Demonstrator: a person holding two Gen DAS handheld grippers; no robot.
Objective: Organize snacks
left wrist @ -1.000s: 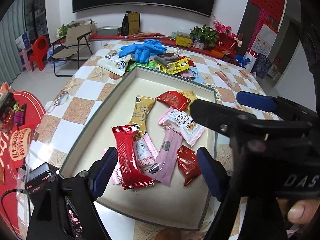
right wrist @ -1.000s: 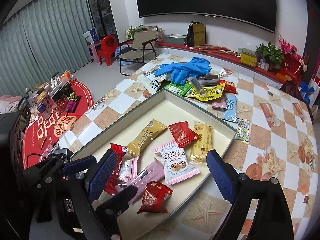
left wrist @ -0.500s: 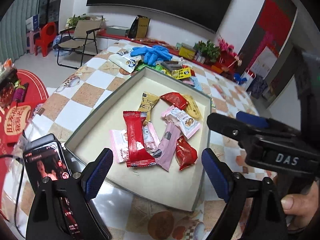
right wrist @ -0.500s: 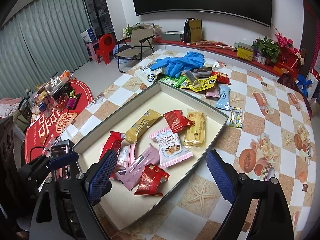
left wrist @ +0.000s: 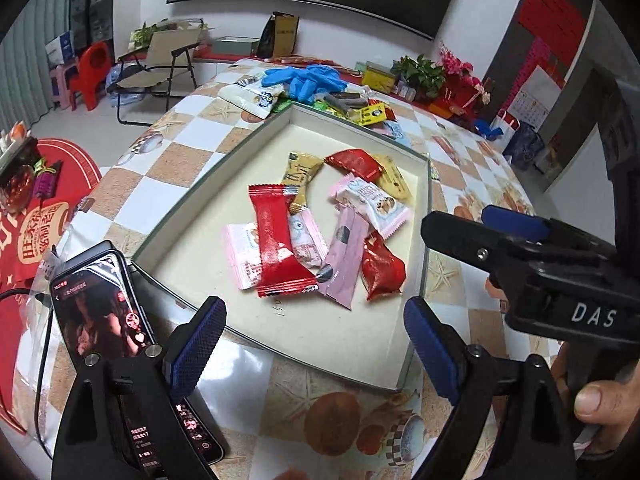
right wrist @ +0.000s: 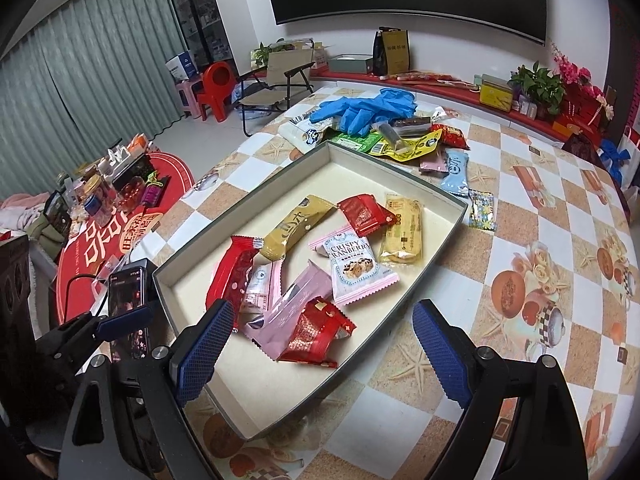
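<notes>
Snacks lie in a loose heap inside the shallow grey tray (right wrist: 440,236) on the checkered desk (right wrist: 540,208), as both my tools draw back from it. A second ago my left gripper (left wrist: 312,344) hung low over the pile; now it sits higher and further back, jaws spread wide and holding nothing, with the whole near rim of the tray in view and a lit phone (left wrist: 100,312) just beside its left finger. My right gripper (right wrist: 324,344) has pulled away too, jaws likewise spread and empty, above the tray's near corner.

Inside the tray the wrappers overlap: a long red bar (left wrist: 276,240) across pale pink packets, a mauve stick (right wrist: 296,300), a "Crispy Cranberry" pack (right wrist: 352,264), a gold bar (right wrist: 296,226), a yellow biscuit pack (right wrist: 402,234) and two crumpled red pouches, one nearest me (right wrist: 316,332). None appears to have shifted in the last second.

Beyond the far rim, more snacks wait on the desk under blue gloves (right wrist: 364,110): green and yellow packets, a light-blue stick (right wrist: 456,174), a small floral sachet (right wrist: 482,210). By my reading, the job is partway done, and this retreat looks like a pause before reaching for those.
</notes>
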